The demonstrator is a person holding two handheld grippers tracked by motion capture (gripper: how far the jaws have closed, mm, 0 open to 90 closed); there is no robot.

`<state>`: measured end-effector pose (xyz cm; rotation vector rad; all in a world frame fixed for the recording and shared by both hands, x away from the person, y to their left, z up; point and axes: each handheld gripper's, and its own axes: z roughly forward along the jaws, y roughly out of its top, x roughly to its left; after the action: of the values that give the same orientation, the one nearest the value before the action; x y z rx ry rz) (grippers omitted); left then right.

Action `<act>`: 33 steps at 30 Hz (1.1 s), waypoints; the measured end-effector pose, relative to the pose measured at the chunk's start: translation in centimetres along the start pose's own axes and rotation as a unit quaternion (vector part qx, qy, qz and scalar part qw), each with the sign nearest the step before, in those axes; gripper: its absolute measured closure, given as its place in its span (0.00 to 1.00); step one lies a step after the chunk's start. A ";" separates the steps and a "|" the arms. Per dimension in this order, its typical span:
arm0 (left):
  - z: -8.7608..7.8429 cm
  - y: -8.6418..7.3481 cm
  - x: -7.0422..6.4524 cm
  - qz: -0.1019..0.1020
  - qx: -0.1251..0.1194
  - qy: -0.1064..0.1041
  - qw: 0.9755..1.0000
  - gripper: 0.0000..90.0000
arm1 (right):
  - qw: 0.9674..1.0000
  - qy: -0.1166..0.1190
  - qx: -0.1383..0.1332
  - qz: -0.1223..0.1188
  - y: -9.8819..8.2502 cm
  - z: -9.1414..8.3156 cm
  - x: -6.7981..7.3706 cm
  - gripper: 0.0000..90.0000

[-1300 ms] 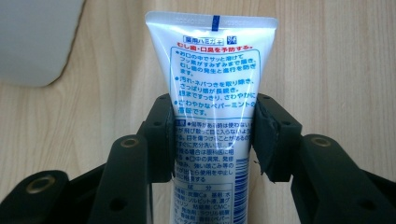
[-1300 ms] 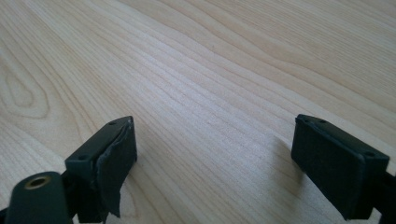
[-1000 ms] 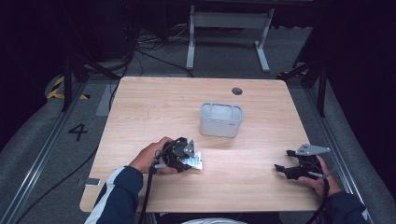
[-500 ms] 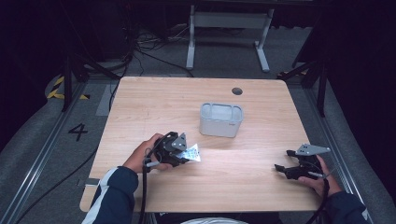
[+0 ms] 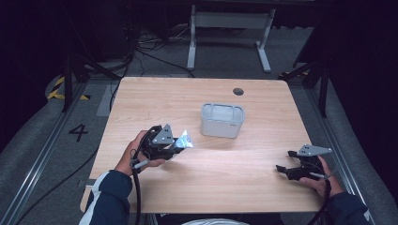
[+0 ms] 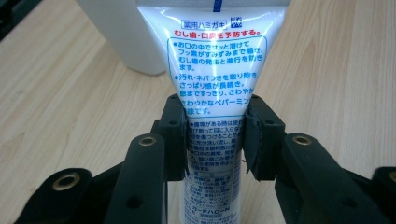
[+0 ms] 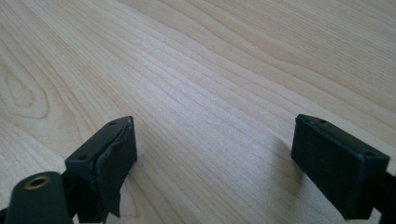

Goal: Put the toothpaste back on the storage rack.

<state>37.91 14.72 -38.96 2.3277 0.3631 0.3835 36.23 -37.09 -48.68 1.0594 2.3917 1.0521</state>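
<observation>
A light wooden table (image 5: 234, 187) with a small round dark hole near its far edge stands on a grey floor. Near the middle of the table, slightly toward the far side, sits a pale grey rectangular plastic bin (image 5: 222, 120) with rounded corners, its open top facing up.

At the near left, the person's left hand (image 5: 133, 156) holds the left gripper (image 5: 174, 145), whose grey three-cornered plate faces up. Its jaws are clenched on a white plastic toothpaste tube (image 5: 184, 139) printed with blue and red Japanese text. In the left gripper view the two black jaws press against both sides of the tube (image 6: 215, 93), pinching it around its lower half, and the broad flat end points away from the gripper. Just beyond that end stands the bin (image 6: 126, 32), its pale wall at the upper left. In the high view the tube is lifted off the tabletop, to the left of the bin and a little nearer than it, close but apart from it.

At the near right, the right hand (image 5: 319, 180) holds the right gripper (image 5: 284, 161) low over the table, well apart from the bin. Its jaws stand wide apart, released, with bare wood grain between them (image 7: 212, 154).
</observation>
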 end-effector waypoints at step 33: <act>-0.7 3.2 0.2 -0.033 -0.093 0.004 0.995 0.74 | 1.000 0.001 0.000 -0.001 0.0 0.0 0.0 0.16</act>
<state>38.27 13.03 -36.22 2.1278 0.3897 0.3771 36.23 -37.09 -48.69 1.0552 2.3935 1.0539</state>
